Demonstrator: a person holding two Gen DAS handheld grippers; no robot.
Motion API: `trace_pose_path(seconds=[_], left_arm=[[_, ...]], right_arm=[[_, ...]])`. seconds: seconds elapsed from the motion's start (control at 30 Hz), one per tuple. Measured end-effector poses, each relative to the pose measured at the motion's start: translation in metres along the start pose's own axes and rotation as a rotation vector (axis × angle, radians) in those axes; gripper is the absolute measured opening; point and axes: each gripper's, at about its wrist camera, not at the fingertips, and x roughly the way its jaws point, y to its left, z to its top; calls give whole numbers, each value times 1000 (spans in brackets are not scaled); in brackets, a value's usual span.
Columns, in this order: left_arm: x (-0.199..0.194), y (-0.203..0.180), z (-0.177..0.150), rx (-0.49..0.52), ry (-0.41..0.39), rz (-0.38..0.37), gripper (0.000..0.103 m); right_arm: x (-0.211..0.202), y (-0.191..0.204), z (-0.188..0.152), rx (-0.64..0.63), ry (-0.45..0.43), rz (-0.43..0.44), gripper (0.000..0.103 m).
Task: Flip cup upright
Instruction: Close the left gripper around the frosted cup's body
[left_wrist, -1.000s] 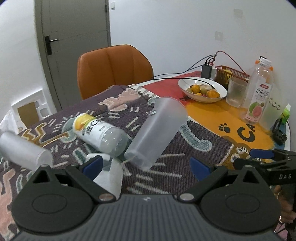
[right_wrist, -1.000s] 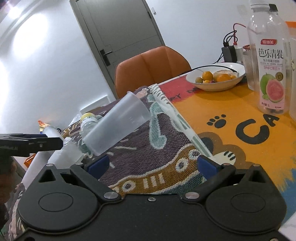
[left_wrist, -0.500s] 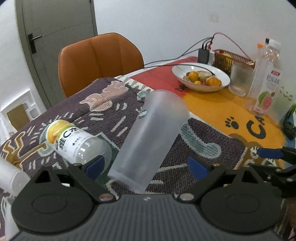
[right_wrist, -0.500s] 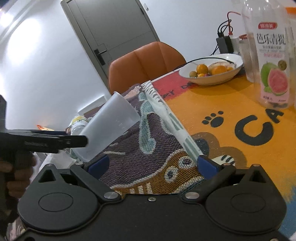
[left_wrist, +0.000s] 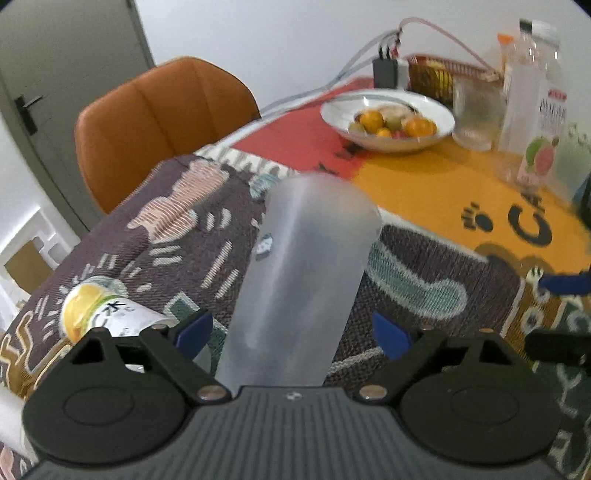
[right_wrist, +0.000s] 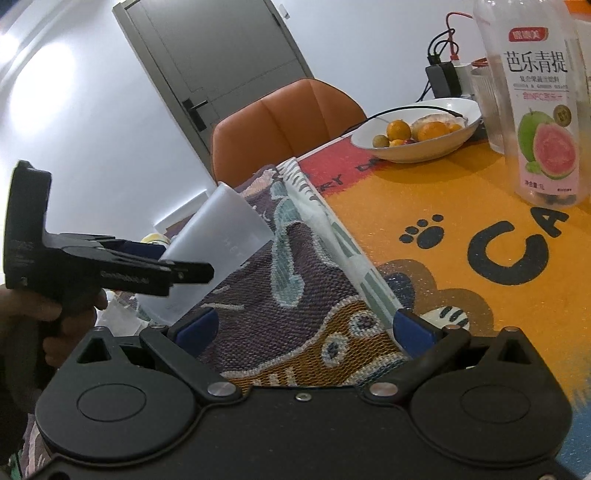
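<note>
Left wrist view: left gripper (left_wrist: 291, 334) jaws wide apart, straddling tilted frosted translucent plastic cup (left_wrist: 299, 284), not clamping.
Right gripper (right_wrist: 304, 330): jaws wide apart, empty.
Surface: patterned woven cloth (left_wrist: 417, 291).

The cup (left_wrist: 299, 280) lies tilted on the woven cloth (left_wrist: 413, 266), its wider end raised and pointing away toward the bowl (left_wrist: 388, 122), its narrower end low between the spread fingers of the left gripper (left_wrist: 291, 334). Left of the cup, a bottle (left_wrist: 107, 314) lies on its side on the same cloth. Right of the cloth is the mat (right_wrist: 461, 206); on it the bowl holds fruit, with a glass (left_wrist: 476, 114) and a juice bottle (right_wrist: 539, 99) to its right. A chair (left_wrist: 162, 118) stands behind the table's far edge. The right gripper (right_wrist: 304, 326) sits over the cloth, right of the cup, fingers apart.
</note>
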Motion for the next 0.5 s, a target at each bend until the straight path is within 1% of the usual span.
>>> trace_pose_path(seconds=[0.03,0.07,0.13,0.23,0.5], left_arm=[[6,0,0,14,22,-4,83],[10,0,1,26,45,-9,73],[15,-1,0,39,70,-15,66],[10,0,-1,31,59,-26,64],[-28,-7,-10,30,5,-41,63]], right_arm=[[0,-1,0,1,-1,-2,103],[0,-1,0,0,-3,-8,103],[-1,-2,0,0,-5,-18,103],[-4,-2,-1,5,-9,-19,103],[-18,4,-5,7,-27,-13,103]])
